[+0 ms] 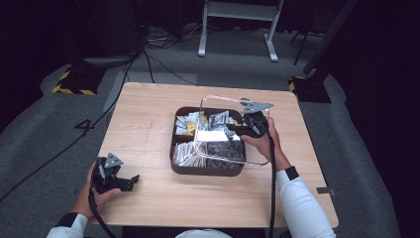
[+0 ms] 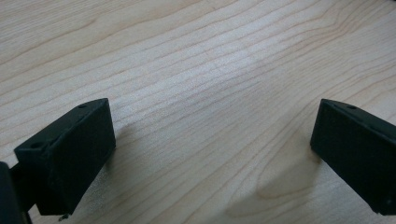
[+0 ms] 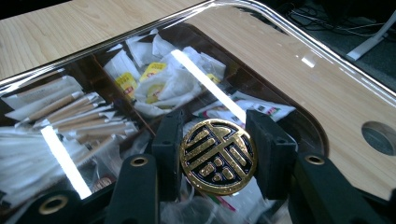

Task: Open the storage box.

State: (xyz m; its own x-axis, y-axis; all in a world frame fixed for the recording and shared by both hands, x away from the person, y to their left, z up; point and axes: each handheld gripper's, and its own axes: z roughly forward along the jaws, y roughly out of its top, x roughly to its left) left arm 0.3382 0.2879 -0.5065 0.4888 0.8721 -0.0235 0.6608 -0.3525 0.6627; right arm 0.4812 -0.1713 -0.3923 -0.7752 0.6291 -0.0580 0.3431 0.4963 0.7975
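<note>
Lid point(image 1: 223, 130), clear and glassy with rounded corners, hangs from my right gripper point(image 3: 218, 156), whose jaws are clamped on the round gold-and-black knob point(image 3: 218, 157) at its middle, one black pad on each side of the disc. In the right gripper view the knob sits squarely between the pads and the transparent sheet spreads away ahead of them, tilted, with bright strips of light reflected across it. Below and beyond the gripper I look through the sheet into the dark tray point(image 1: 206, 168): paper-wrapped sticks point(image 3: 70, 119) lie in the compartment off to the jaws' left, and white and yellow sachets point(image 3: 156, 81) fill the one straight ahead. From the high view the lid is held above the tray's right half, raised off its rim and shifted toward my right hand point(image 1: 261, 141), so its far corner overhangs the wooden table point(image 1: 148, 114).

My left gripper point(image 2: 212, 154) rests low over bare wood, well apart from the tray, near the table's front left corner in the high view. Its jaws stand wide apart with only wood grain between them
</note>
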